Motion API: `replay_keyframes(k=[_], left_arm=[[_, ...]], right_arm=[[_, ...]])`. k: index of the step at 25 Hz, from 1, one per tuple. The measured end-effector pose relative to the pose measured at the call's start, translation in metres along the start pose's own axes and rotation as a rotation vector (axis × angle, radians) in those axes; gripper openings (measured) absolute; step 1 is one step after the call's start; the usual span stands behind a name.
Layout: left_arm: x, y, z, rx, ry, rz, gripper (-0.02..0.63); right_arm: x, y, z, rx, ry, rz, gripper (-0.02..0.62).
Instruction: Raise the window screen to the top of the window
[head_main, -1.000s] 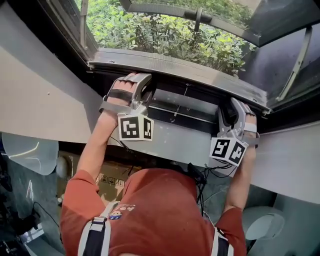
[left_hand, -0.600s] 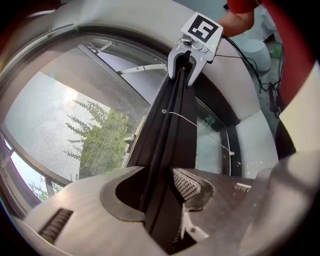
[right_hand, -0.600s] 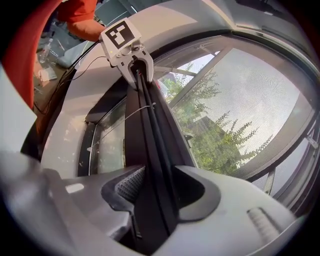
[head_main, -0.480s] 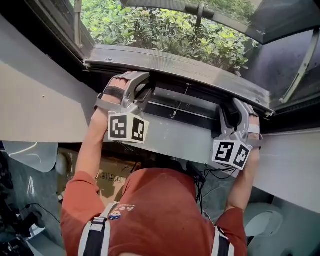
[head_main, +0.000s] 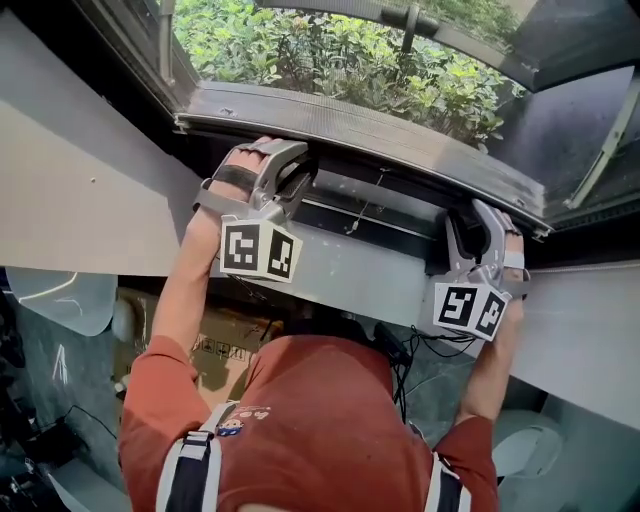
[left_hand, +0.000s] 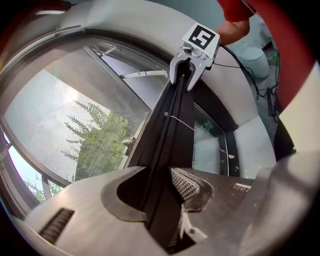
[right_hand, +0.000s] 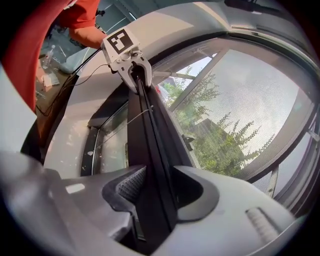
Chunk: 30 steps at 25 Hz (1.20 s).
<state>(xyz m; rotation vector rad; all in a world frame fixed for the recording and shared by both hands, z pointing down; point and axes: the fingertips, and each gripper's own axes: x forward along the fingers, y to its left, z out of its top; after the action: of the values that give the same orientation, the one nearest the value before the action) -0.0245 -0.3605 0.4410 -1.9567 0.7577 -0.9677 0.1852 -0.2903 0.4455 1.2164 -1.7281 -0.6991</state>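
The left gripper (head_main: 288, 168) straddles the dark bottom bar (left_hand: 172, 125) of the window screen (left_hand: 60, 120) near the bar's left end. Its jaws have just been closing and now look pressed against the bar. The screen sits low, its bar close above the window ledge (head_main: 80, 190), so the raise seems not yet begun. The right gripper (head_main: 476, 222) straddles the same bar near its right end. Its jaws have just begun closing, stand wide and seemingly do not bite yet. This is judged the grasping step. Next, both grippers need a firm hold, then an even upward lift that keeps the bar level.
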Motion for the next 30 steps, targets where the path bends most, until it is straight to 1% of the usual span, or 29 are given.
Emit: replay_keyframes(k=[3,8,13,21,23,25,27,30], left_arm=[[-0.002,0.004,0.002,0.018,0.012,0.007,0.137],[-0.012,0.009,0.007,0.028,0.014,0.028,0.127],[-0.009,0.013,0.006,0.029,0.012,0.032,0.127],[-0.017,0.04,0.016,0.043,-0.022,0.111,0.11],[-0.019,0.047,0.018,0.047,-0.03,0.133,0.1],[-0.019,0.053,0.021,0.046,-0.038,0.154,0.09],[-0.021,0.059,0.023,0.049,-0.042,0.171,0.067],[-0.024,0.066,0.027,0.061,-0.047,0.191,0.067]], right_arm=[[-0.003,-0.004,0.003,0.0,-0.005,-0.009,0.175],[-0.012,-0.009,0.007,-0.003,-0.017,-0.023,0.167],[-0.009,-0.013,0.008,-0.004,-0.024,-0.029,0.166],[-0.017,-0.04,0.021,-0.032,-0.05,-0.112,0.144],[-0.018,-0.049,0.024,-0.047,-0.052,-0.155,0.121],[-0.019,-0.058,0.025,-0.065,-0.05,-0.201,0.072],[-0.02,-0.063,0.026,-0.075,-0.052,-0.222,0.072],[-0.024,-0.069,0.029,-0.081,-0.06,-0.238,0.072]])
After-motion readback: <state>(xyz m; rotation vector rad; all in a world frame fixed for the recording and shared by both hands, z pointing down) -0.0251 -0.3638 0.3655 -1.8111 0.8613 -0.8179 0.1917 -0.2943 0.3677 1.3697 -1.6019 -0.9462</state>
